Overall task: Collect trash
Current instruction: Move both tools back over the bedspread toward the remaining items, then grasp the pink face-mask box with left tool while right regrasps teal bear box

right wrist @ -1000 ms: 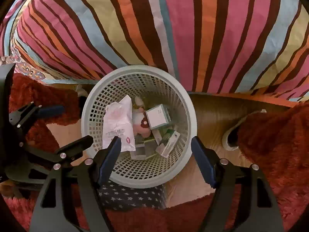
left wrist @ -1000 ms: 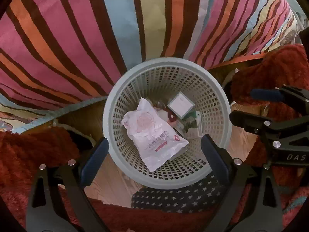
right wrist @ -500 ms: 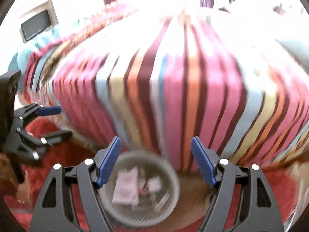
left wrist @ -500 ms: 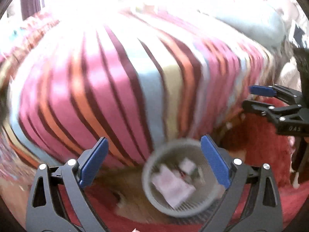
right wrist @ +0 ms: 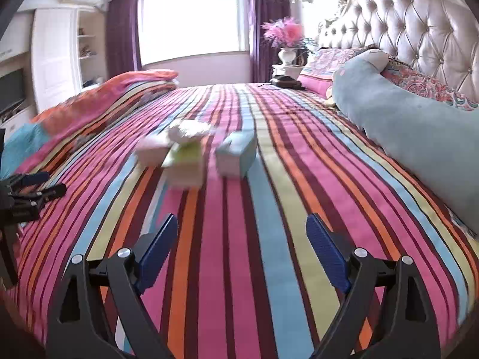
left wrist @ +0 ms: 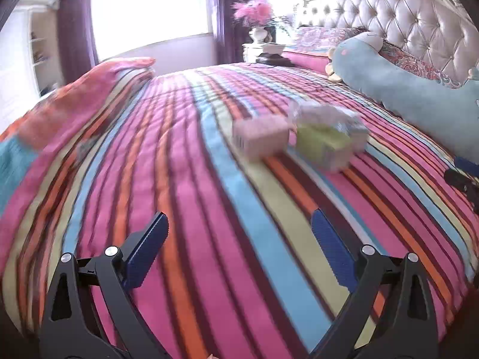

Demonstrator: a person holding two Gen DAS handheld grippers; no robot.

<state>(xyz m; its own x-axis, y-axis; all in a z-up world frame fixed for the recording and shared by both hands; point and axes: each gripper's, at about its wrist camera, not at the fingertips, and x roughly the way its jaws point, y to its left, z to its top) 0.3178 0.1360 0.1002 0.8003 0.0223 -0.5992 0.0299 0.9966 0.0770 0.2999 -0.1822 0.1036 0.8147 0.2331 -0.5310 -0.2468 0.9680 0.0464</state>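
Small pieces of trash lie blurred in the middle of the striped bedcover (left wrist: 185,179). In the left wrist view they are a pinkish box (left wrist: 260,137) and a green box (left wrist: 326,145) with crumpled wrapping on top. The right wrist view shows a pale box (right wrist: 151,152), the green box (right wrist: 185,161), a light blue box (right wrist: 236,155) and crumpled white wrapping (right wrist: 188,130). My left gripper (left wrist: 239,234) is open and empty, well short of them. My right gripper (right wrist: 241,233) is opening, with nothing between its jaws. Each gripper also shows at the other view's edge: left gripper (right wrist: 30,185), right gripper (left wrist: 464,173).
A long blue plush pillow (right wrist: 404,125) lies along the tufted headboard (right wrist: 419,30) on the right. A folded quilt (right wrist: 98,101) is heaped at the bed's left side. A vase of pink flowers (right wrist: 286,42) stands on a nightstand beyond, by the window.
Both grippers rose from over the white basket on the floor and tilted up to face across the bed. The basket has left both views. The right jaws stand slightly wider.
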